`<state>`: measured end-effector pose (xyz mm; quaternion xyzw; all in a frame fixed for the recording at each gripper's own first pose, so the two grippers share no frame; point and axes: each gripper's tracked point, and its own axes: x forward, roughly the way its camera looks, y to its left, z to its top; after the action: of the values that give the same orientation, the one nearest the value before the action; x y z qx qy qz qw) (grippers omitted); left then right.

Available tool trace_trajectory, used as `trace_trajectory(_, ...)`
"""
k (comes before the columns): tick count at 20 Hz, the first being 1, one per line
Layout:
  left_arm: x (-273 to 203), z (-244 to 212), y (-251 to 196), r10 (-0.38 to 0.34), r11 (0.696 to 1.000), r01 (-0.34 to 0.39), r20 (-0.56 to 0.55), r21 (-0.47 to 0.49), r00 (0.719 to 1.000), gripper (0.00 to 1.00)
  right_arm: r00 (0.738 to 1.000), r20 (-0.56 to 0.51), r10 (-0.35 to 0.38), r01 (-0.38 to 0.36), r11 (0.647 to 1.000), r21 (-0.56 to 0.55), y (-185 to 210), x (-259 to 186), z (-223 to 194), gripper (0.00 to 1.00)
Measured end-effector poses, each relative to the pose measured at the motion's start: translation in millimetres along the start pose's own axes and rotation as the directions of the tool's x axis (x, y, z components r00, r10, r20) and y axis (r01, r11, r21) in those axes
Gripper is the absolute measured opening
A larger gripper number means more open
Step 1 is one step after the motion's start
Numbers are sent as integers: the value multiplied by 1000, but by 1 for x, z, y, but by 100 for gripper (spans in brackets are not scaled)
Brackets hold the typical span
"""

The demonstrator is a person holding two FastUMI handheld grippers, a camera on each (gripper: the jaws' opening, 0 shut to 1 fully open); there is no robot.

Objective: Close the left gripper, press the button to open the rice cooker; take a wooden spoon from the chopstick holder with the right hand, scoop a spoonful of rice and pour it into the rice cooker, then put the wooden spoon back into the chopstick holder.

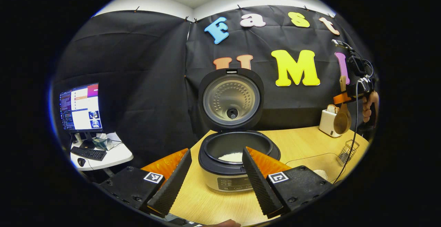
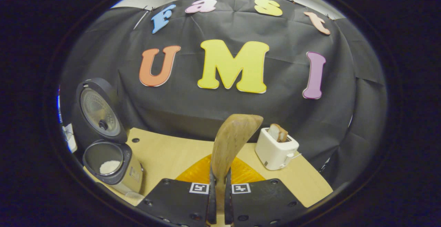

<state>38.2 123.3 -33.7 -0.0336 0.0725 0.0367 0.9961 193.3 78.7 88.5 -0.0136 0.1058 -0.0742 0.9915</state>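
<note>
In the right gripper view the right tool is pressed together on the handle of the wooden spoon, whose bowl rises from between the fingers toward 12 o'clock, tilted slightly to 1 o'clock, above the pale wooden surface. From this tool the rice cooker sits at about 9 o'clock near the surface's edge, its lid standing upright and open, with a patch of white rice in the inner pot. A white toaster holding a slice of bread stands at about 2 o'clock, well apart from the spoon. In the left gripper view the left tool is spread wide, its two fingers framing the rice cooker, which lies straight ahead at 12 o'clock and near the fingertips; whether they touch it cannot be told. The open lid stands upright behind the pot. At about 2 o'clock, well apart, the right tool hangs above the surface, gripping the wooden spoon with its bowl pointing down, a hand behind it. The wire chopstick holder stands on the surface below the spoon, and the toaster just beside it. A monitor sits on a side table at 9 o'clock.
</note>
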Motion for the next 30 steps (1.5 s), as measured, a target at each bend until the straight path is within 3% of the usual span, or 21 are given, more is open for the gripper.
trace_trajectory(9, -13, 16, -24, -85, 994, 87, 30, -70, 996, 94, 995, 8, -97, 97, 995, 38, -94, -28, -62, 9)
trace_trajectory(18, -20, 21, -46, -112, 989, 116, 42, -97, 993, 95, 996, 57, -70, 69, 997, 16, -108, -21, -104, 11)
trace_trajectory(24, -30, 32, -67, -129, 984, 137, 67, -114, 989, 95, 1000, 5, -9, 8, 995, 103, -108, -11, -127, 13)
trace_trajectory(26, -32, 37, -66, -112, 986, 121, 85, -112, 990, 95, 1000, -4, 2, -1, 992, 124, -112, -5, -133, 17)
trace_trajectory(28, -34, 41, -68, -102, 987, 113, 99, -110, 990, 95, 1000, 22, 9, -11, 991, 136, -120, -4, -127, 31)
trace_trajectory(30, -37, 45, -70, -92, 989, 105, 111, -108, 989, 95, 999, 53, -7, 0, 991, 134, -131, -5, -121, 35)
